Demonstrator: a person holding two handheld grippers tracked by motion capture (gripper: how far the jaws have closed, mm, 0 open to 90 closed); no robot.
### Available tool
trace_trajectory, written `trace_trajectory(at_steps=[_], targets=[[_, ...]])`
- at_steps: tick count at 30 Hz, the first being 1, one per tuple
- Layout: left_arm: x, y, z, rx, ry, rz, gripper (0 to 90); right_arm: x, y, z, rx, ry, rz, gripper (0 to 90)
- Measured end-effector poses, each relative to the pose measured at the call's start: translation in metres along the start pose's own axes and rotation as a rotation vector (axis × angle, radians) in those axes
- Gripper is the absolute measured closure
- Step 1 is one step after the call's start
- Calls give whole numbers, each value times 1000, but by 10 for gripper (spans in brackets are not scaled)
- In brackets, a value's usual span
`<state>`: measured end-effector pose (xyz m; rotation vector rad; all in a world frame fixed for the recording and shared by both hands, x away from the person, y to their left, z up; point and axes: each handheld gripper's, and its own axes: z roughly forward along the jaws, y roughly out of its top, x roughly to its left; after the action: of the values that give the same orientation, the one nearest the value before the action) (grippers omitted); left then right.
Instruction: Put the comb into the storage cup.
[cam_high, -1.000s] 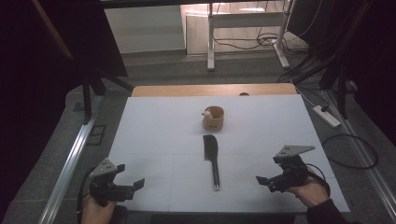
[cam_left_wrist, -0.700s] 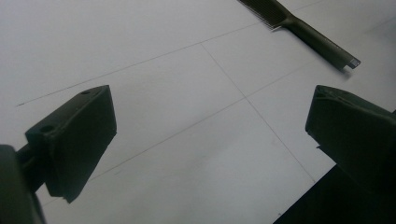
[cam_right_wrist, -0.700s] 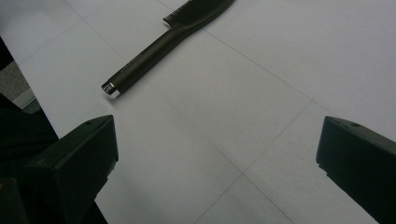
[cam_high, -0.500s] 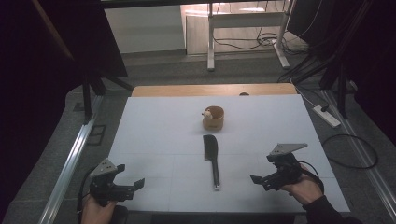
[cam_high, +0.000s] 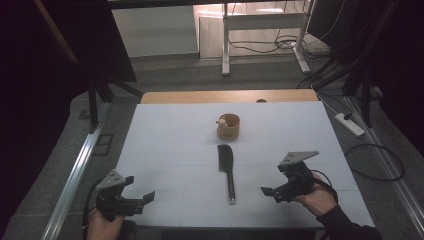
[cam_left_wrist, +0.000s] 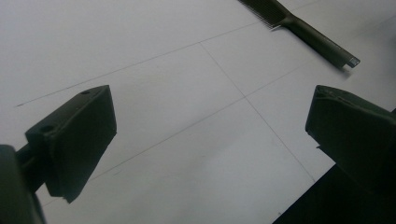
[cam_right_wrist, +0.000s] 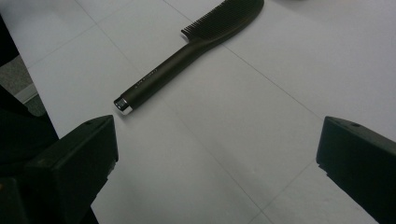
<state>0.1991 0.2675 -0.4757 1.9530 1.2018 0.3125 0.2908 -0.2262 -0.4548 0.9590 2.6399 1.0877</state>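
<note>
A black comb (cam_high: 227, 169) lies flat at the middle of the white table (cam_high: 170, 135), handle toward the front edge; I also see the comb (cam_right_wrist: 191, 44) in the right gripper view and the comb's handle (cam_left_wrist: 322, 41) in the left gripper view. Behind it stands a small wooden cup (cam_high: 228, 126) with something pale inside. My right gripper (cam_high: 270, 192) hovers open just right of the handle end, pointing toward it. My left gripper (cam_high: 144, 199) rests open near the front left corner, with nothing between its jaws.
The table's wooden far edge (cam_high: 230, 96) shows behind the white sheet. A power strip (cam_high: 350, 124) and cables lie on the floor at the right. A metal rail (cam_high: 75, 175) runs along the left. Desk legs (cam_high: 226, 40) stand beyond.
My right gripper has moved left and slightly forward, closer to the comb's handle. The left gripper, comb and cup have stayed put.
</note>
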Motion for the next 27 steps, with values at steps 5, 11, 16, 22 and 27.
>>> trace_trajectory(at_steps=[5, 11, 16, 22, 27], targets=[[0, 0, 0, 1, -3, 0, 27, 2, 4, 6, 6, 5, -12, 0], [0, 0, 0, 1, -3, 0, 27, 4, 9, 11, 13, 10, -23, 0], [0, 0, 0, 1, -4, 0, 27, 6, 13, 17, 24, 14, -38, 0], [0, 0, 0, 1, -5, 0, 27, 8, 16, 23, 36, 23, -43, 0], [0, 0, 0, 1, -7, 0, 27, 9, 19, 29, 47, 35, -50, 0]])
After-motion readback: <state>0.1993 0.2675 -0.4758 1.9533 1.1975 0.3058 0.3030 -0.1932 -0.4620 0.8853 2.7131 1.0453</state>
